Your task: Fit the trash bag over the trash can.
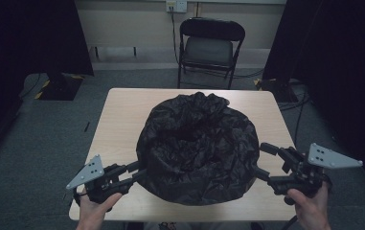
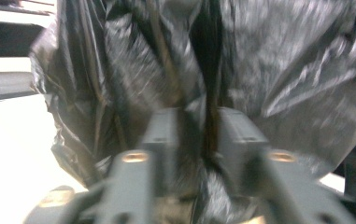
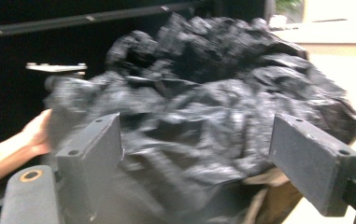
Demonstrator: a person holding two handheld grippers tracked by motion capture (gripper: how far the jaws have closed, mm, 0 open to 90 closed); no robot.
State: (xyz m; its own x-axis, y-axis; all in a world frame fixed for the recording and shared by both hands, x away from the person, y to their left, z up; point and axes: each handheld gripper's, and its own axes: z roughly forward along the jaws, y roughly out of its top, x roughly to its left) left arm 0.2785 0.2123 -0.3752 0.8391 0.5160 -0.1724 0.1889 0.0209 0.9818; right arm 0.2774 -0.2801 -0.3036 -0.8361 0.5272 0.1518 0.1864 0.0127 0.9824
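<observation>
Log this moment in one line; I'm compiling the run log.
left gripper: shut on black plastic bag fold | right gripper: open, beside bag | bag: crumpled heap on table

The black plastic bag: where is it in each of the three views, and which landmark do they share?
High view: black plastic bag sits mid-table, between both tongs.
Left gripper view: bag covers the upper frame, a fold pinched between the jaws.
Right gripper view: bag in the centre, beyond the open jaws.
Shared landmark: the pale table.
</observation>
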